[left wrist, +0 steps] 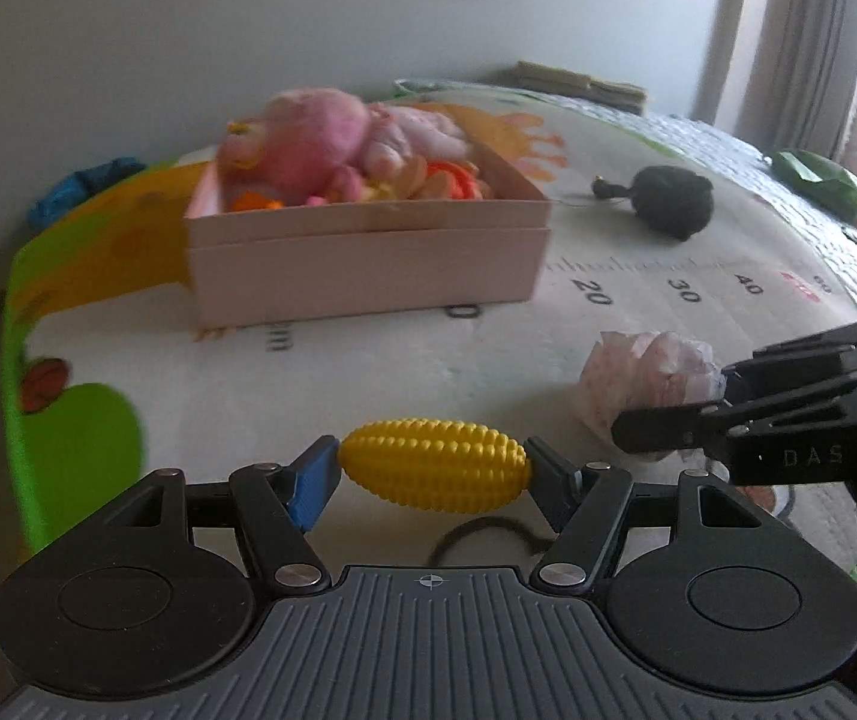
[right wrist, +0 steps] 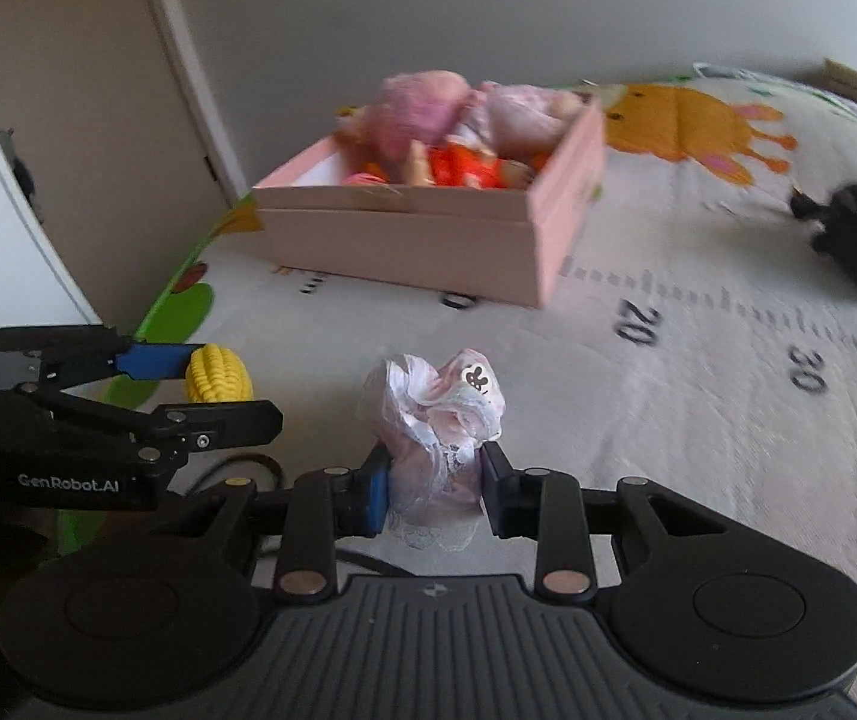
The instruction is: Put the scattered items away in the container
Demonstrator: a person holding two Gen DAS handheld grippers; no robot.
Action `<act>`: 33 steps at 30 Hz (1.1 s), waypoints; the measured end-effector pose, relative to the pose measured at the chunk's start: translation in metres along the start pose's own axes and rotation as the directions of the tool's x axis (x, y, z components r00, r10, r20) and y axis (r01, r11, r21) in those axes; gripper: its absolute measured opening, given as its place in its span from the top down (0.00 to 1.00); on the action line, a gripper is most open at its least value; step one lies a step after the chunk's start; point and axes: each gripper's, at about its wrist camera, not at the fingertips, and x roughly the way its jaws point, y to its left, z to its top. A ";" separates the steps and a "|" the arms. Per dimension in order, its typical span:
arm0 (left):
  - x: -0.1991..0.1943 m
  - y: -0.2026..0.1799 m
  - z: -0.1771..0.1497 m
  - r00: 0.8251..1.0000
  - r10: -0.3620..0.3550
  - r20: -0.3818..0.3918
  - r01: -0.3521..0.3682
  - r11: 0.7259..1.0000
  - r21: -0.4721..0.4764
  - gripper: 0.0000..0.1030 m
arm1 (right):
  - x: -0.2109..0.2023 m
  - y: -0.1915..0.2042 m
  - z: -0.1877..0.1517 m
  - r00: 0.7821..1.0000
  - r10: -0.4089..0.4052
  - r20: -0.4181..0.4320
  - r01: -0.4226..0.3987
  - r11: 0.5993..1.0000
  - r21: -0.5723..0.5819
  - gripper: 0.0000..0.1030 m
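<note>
Toys held: one corn [left wrist: 435,465], one doll [right wrist: 435,438].

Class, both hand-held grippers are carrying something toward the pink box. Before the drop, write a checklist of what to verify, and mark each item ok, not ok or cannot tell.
1. Left hand-held gripper clamps the toy corn by both ends: ok.
2. Right hand-held gripper is shut on the crumpled pink cloth bundle: ok.
3. Pink box is open on top: ok.
4. Free room in the box: cannot tell; plush toys are piled above its rim.
5. Either load already over the box: not ok; both sit in front of it.
6. Nothing left on the mat: not ok; a black toy lies to the right of the box.
</note>
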 end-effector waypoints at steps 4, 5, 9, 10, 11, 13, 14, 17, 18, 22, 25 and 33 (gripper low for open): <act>-0.014 0.011 0.007 0.999 0.014 0.040 -0.014 1.000 0.002 0.30 | 0.004 0.015 0.013 1.000 0.025 0.011 -0.025 0.998 -0.053 0.71; -0.017 0.014 0.008 0.999 0.017 0.049 -0.017 1.000 0.003 0.30 | 0.005 0.018 0.015 0.999 0.029 0.014 -0.028 0.997 -0.067 0.71; -0.019 0.020 0.016 0.997 0.027 0.070 -0.027 1.000 -0.003 0.30 | 0.006 0.027 0.025 0.999 0.039 0.033 -0.035 0.993 -0.114 0.71; -0.020 0.022 0.018 0.997 0.028 0.074 -0.028 1.000 -0.007 0.30 | 0.007 0.027 0.028 0.998 0.041 0.039 -0.036 0.992 -0.121 0.71; -0.020 0.023 0.019 0.997 0.029 0.077 -0.028 1.000 -0.010 0.30 | 0.007 0.026 0.032 0.998 0.041 0.046 -0.035 0.991 -0.128 0.71; -0.021 0.026 0.024 0.996 0.029 0.084 -0.028 0.999 -0.017 0.30 | 0.008 0.026 0.039 0.998 0.038 0.057 -0.029 0.989 -0.142 0.71; -0.023 0.028 0.028 0.996 0.027 0.090 -0.026 0.999 -0.020 0.30 | 0.007 0.026 0.041 0.997 0.036 0.064 -0.026 0.988 -0.152 0.71; -0.030 0.038 0.041 0.991 0.029 0.127 -0.025 0.999 -0.031 0.30 | 0.004 0.025 0.054 0.994 0.016 0.106 0.005 0.982 -0.187 0.71; -0.033 0.041 0.047 0.989 0.033 0.145 -0.028 0.999 -0.033 0.30 | 0.001 0.023 0.060 0.991 0.011 0.130 0.015 0.981 -0.195 0.71; -0.049 0.054 0.077 0.969 0.049 0.240 -0.041 0.998 -0.036 0.30 | -0.012 0.017 0.087 0.969 -0.027 0.244 0.084 0.970 -0.227 0.71; -0.055 0.057 0.101 0.948 0.056 0.314 -0.050 0.998 -0.028 0.30 | -0.013 0.016 0.104 0.947 -0.058 0.315 0.141 0.959 -0.248 0.71; -0.035 0.061 0.145 0.914 0.110 0.391 -0.094 0.994 -0.061 0.31 | 0.008 0.001 0.125 0.923 -0.082 0.375 0.170 0.963 -0.208 0.71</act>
